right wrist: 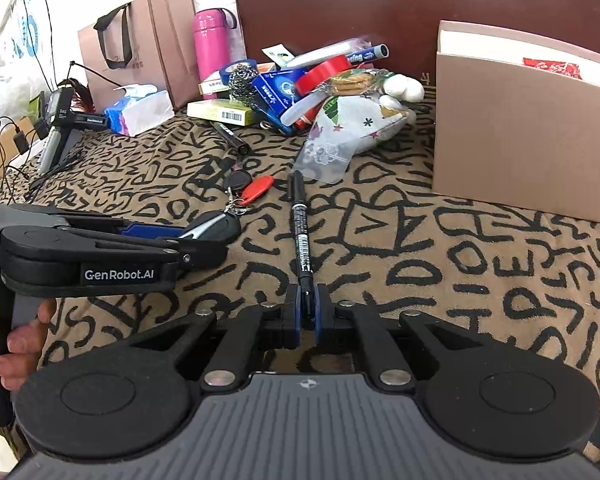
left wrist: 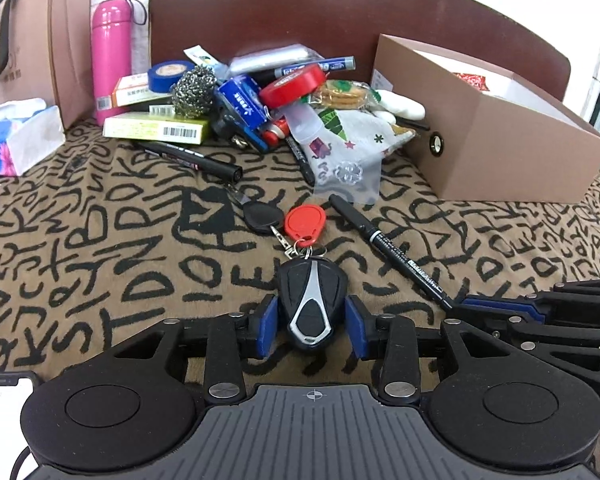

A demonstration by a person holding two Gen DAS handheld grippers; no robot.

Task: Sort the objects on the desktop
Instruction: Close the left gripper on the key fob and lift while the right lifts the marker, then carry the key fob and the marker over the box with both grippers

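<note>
Your left claw [left wrist: 311, 326] brackets the key fob [left wrist: 311, 307], pads apart and not yet squeezing, while your right claw [right wrist: 309, 307] is clamped on the black marker [right wrist: 302, 236], both low on the desk [left wrist: 100, 240] for lifting toward the open box [left wrist: 500, 128].

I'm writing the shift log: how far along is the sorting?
Early. Done: only something red in the brown box. In hand: the left gripper brackets the key fob; the right gripper pinches a black marker. Left: the pile behind.
</note>
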